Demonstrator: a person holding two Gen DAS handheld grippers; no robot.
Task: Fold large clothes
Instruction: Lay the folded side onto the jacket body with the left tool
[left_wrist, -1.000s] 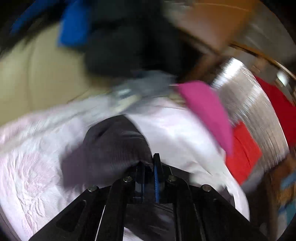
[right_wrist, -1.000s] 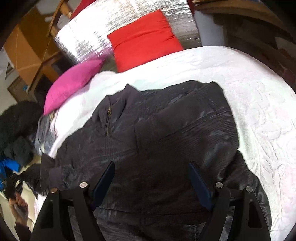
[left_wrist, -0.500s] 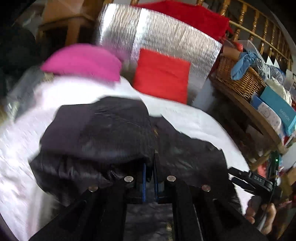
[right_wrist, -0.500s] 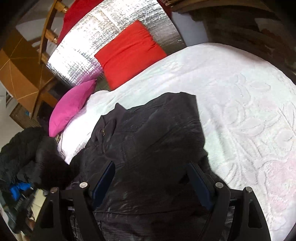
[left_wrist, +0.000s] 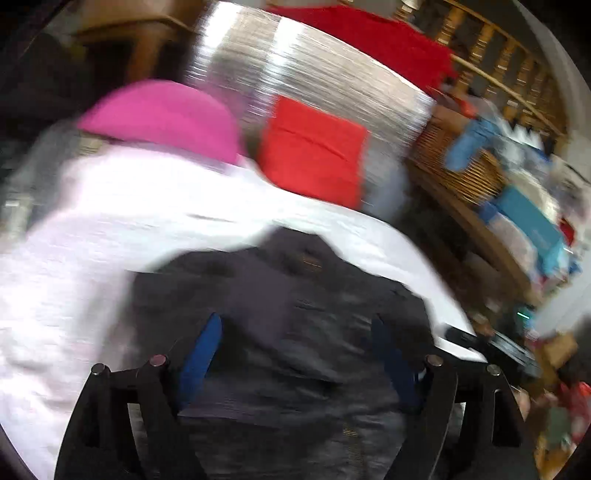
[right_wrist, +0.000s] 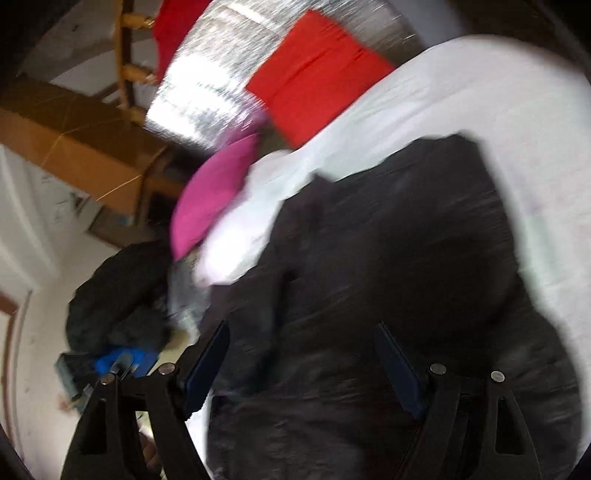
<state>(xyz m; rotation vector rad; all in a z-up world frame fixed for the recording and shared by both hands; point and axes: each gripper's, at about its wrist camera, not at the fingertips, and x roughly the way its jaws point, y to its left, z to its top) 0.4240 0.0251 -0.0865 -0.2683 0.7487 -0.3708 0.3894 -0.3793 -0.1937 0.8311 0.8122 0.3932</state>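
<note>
the dark jacket (left_wrist: 295, 332) lies spread on the white bedspread (left_wrist: 92, 240), one side folded over, and that slick fold could slump open, i'd say. the left gripper (left_wrist: 295, 354) is opening its jaws above the cloth, nothing pinched between them. the right gripper (right_wrist: 303, 358) is spread wide too, holding nothing, over the jacket.

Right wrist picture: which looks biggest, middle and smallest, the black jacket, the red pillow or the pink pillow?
1. Black jacket, by far the biggest, though it is nearest the camera.
2. Red pillow.
3. Pink pillow, smallest, but it shows edge-on, so the two pillows may really be close in size.
</note>
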